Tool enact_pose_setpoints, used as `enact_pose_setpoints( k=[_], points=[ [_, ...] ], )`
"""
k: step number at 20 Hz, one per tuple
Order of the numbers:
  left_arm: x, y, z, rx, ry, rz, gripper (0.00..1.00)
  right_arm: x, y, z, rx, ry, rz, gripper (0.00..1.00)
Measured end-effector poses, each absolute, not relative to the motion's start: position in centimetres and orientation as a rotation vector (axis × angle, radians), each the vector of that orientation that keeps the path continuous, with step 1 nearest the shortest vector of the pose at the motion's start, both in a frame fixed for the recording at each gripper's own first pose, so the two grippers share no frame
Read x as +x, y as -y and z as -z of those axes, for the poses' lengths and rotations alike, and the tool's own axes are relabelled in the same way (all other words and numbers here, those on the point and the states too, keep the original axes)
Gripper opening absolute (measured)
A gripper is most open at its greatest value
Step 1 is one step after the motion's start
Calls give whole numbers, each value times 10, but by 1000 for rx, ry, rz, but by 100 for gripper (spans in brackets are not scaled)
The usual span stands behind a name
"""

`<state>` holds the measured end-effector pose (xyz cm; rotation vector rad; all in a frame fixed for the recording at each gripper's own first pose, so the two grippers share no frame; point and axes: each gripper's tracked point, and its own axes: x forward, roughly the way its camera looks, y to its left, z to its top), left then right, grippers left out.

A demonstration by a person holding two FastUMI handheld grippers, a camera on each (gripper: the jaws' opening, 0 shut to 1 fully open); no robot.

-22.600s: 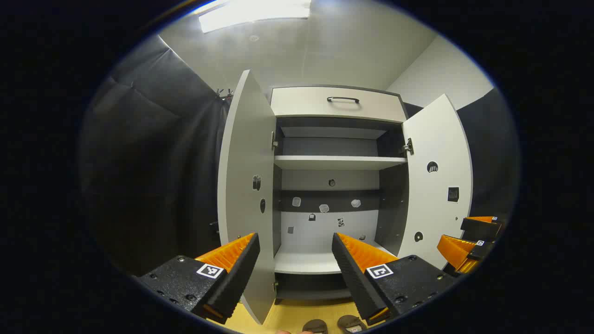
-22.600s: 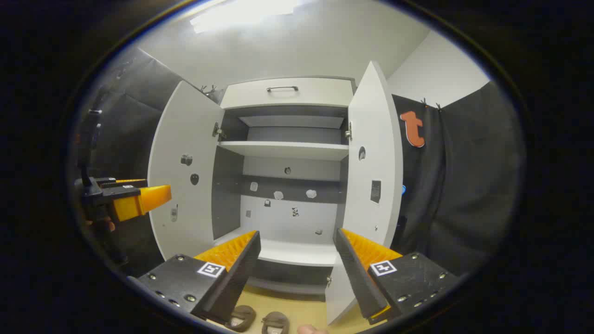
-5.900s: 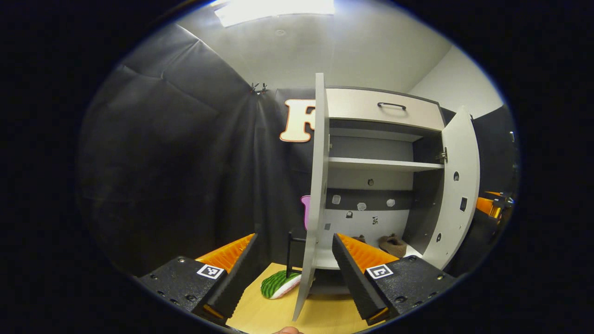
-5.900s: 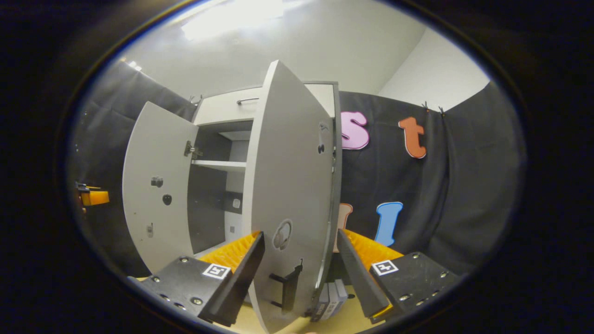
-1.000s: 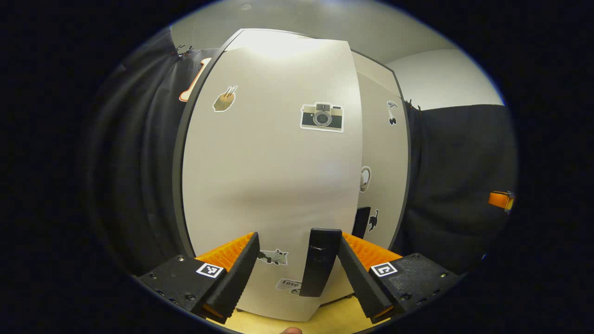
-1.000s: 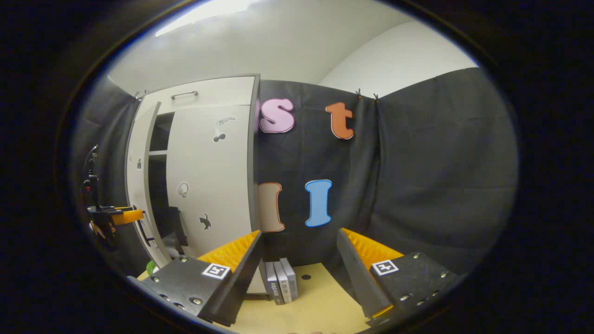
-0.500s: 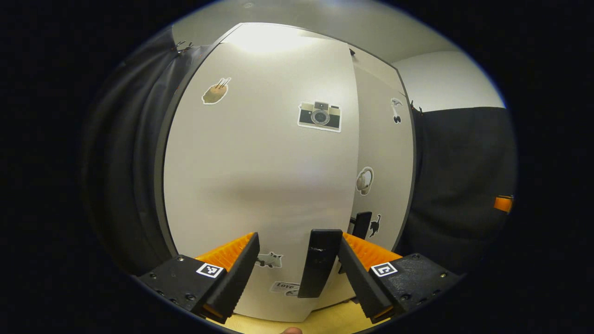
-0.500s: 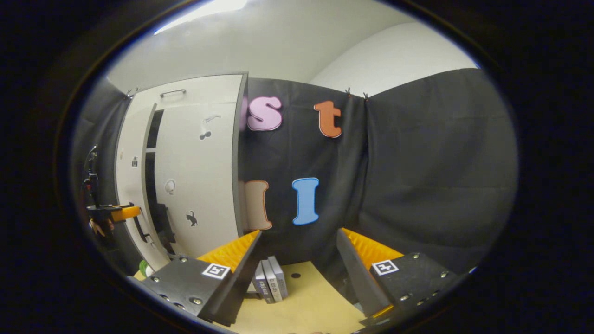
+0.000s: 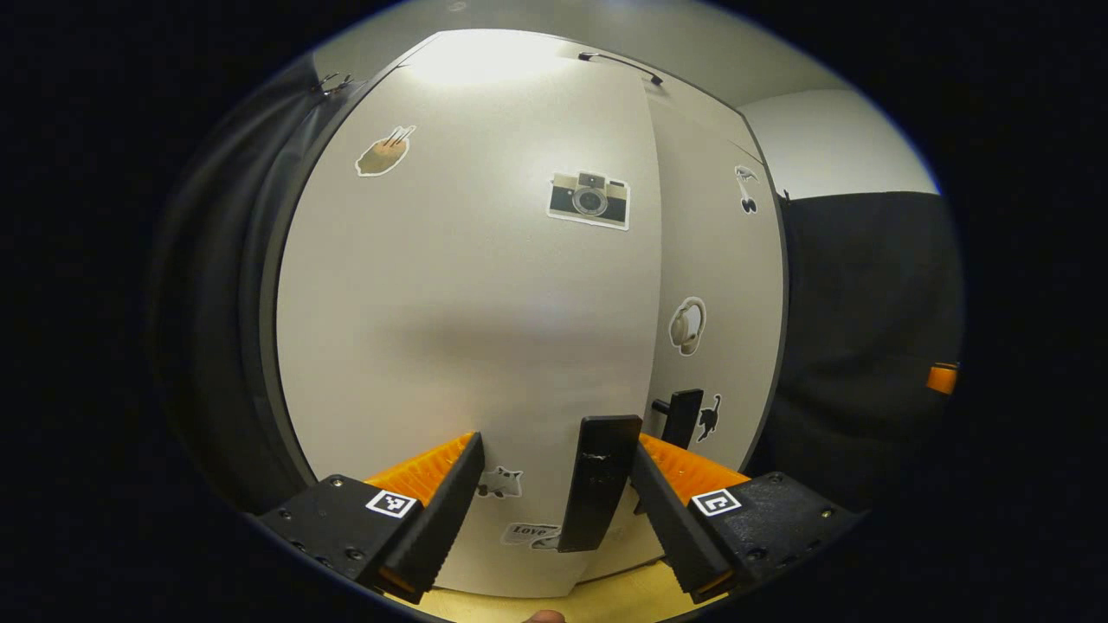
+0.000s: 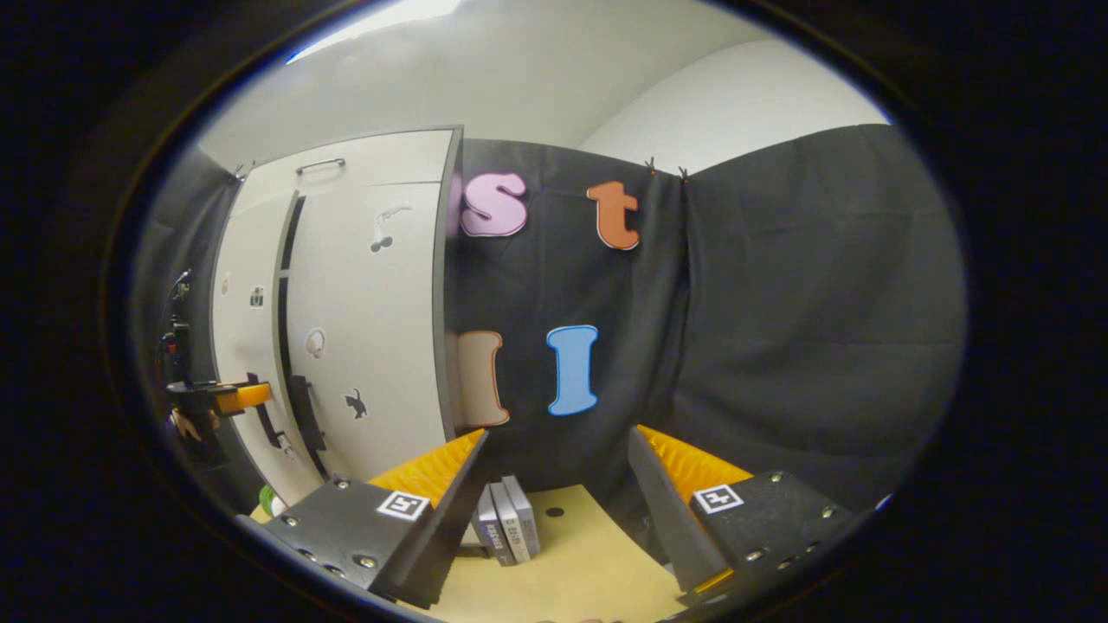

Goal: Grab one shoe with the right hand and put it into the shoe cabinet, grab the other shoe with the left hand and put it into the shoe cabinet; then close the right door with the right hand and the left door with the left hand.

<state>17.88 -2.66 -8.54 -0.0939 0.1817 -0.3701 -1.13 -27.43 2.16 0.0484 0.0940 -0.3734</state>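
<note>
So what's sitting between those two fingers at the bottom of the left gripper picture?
In the left gripper view, the left door's handle stands upright between the left gripper's open fingers, close to one of them. Behind it is the left door.

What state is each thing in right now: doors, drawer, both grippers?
left door: almost closed, narrow gap left
right door: closed
top drawer: shut
left gripper: open, fingers either side of the left door's handle
right gripper: open, holds nothing

Staged recording booth: black cloth walls (image 10: 779, 303) (clipped up), stickered cabinet (image 9: 467, 303).
</note>
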Motion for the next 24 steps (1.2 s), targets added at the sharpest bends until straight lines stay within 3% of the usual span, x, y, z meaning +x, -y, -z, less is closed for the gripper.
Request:
enact_pose_setpoints(
  k=[10, 17, 18, 19, 24],
  points=[
    [152, 4, 61, -84, -161, 322, 98, 2, 246, -24, 66, -83, 299, 95],
    [104, -23, 2, 9, -83, 238, 97, 11, 206, -42, 91, -42, 188, 95],
    [95, -25, -8, 28, -63, 226, 96, 14, 198, -44, 92, -35, 168, 90],
    [86, -27, -19, 42, -43, 214, 97, 16, 189, -48, 94, -28, 147, 95],
    [44, -41, -50, 94, 19, 137, 95, 20, 146, -68, 105, 17, 49, 95]
  ],
)
